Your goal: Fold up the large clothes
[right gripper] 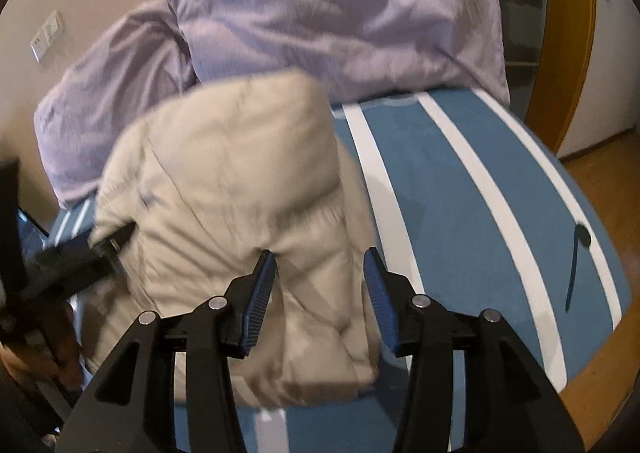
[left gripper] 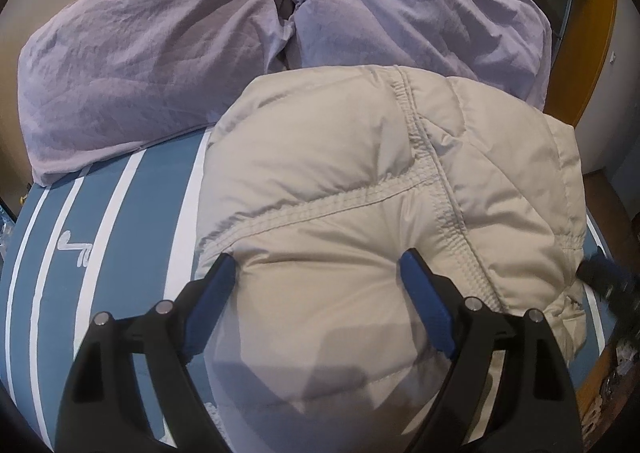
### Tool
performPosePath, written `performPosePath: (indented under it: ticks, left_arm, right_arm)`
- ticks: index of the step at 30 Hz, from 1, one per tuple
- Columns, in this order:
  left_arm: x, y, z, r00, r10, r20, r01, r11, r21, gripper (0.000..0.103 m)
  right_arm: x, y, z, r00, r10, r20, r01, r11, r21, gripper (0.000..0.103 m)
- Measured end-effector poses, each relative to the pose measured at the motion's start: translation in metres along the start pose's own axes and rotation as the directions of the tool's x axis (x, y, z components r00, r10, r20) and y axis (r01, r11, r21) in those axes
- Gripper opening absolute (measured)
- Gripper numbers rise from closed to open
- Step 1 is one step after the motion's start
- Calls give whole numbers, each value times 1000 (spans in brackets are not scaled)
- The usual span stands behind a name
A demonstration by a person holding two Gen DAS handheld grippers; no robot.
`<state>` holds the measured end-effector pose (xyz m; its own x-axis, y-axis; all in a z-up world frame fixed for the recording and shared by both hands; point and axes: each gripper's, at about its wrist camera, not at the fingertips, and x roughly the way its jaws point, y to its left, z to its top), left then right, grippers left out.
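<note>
A beige padded jacket [left gripper: 360, 181] lies bunched in a folded heap on the blue and white striped bed cover [left gripper: 132, 221]. My left gripper [left gripper: 318, 263] hangs over the near bulge of the jacket, jaws wide apart, with puffy fabric swelling between the blue pads [left gripper: 424, 301] but not pinched. In the right wrist view the jacket [right gripper: 224, 181] is blurred. My right gripper [right gripper: 320, 265] straddles its near right fold, jaws apart, the pads [right gripper: 260, 293] beside the fabric and not clamping it. The left gripper's black finger [right gripper: 112, 243] shows at the jacket's left edge.
Two lilac pillows [left gripper: 152, 65] [left gripper: 404, 9] lie at the head of the bed behind the jacket. A bare stretch of striped cover [right gripper: 480, 193] runs to the right, with a dark mark [right gripper: 576, 265]. A wooden door frame [right gripper: 568, 53] and floor lie beyond the bed's right edge.
</note>
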<state>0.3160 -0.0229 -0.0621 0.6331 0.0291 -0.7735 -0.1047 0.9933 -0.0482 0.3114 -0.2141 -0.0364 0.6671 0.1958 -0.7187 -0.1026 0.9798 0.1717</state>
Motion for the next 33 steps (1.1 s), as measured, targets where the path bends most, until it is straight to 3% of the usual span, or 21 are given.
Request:
performPosePath:
  ticks: [10, 16, 26, 33]
  left_arm:
    - [3, 2, 1, 1000, -24, -5, 24, 1000, 7, 85]
    - [4, 3, 2, 999, -35, -8, 35, 999, 9, 85]
    - [5, 3, 4, 999, -51, -3, 51, 999, 13, 85]
    - [-1, 5, 8, 997, -74, 20, 74, 997, -4, 86]
  right_arm:
    - [28, 36, 32, 999, 12, 43, -11, 999, -35, 48]
    - [22, 38, 46, 992, 5, 128, -2, 1000, -20, 48]
    - [73, 31, 35, 999, -51, 17, 52, 998, -40, 43]
    - [92, 27, 23, 998, -61, -10, 60, 997, -49, 43]
